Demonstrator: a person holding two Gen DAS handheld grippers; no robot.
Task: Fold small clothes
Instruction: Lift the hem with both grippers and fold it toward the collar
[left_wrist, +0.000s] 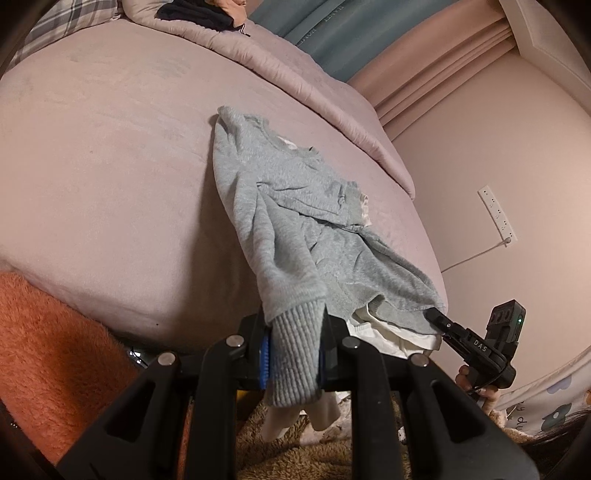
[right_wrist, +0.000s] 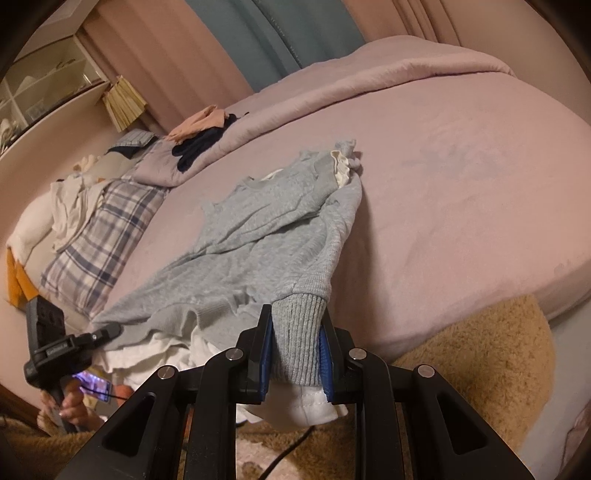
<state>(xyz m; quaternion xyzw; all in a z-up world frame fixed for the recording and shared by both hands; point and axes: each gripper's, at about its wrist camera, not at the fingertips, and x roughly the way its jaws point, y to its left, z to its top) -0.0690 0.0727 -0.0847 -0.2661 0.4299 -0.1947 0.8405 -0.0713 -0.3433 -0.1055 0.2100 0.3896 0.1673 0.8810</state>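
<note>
A small grey sweater (left_wrist: 288, 192) with a white inner layer lies spread on the pink bed (left_wrist: 110, 147), its neck toward the far side. Its lower edge hangs over the near edge of the bed. My left gripper (left_wrist: 295, 350) is shut on a ribbed grey corner of that edge, with cloth bunched between the blue pads. In the left wrist view my right gripper (left_wrist: 434, 316) pinches the other corner. The right wrist view shows the sweater (right_wrist: 258, 236) and my right gripper (right_wrist: 297, 350) shut on ribbed cloth. My left gripper (right_wrist: 112, 329) bites the hem at the left.
A folded pink quilt (left_wrist: 295, 74) lies along the far side of the bed, with dark clothes (right_wrist: 199, 147) on it. A plaid pillow (right_wrist: 99, 236) sits at the left. A tan fluffy rug (right_wrist: 480, 350) lies below the bed edge. A white power strip (left_wrist: 496, 212) hangs on the wall.
</note>
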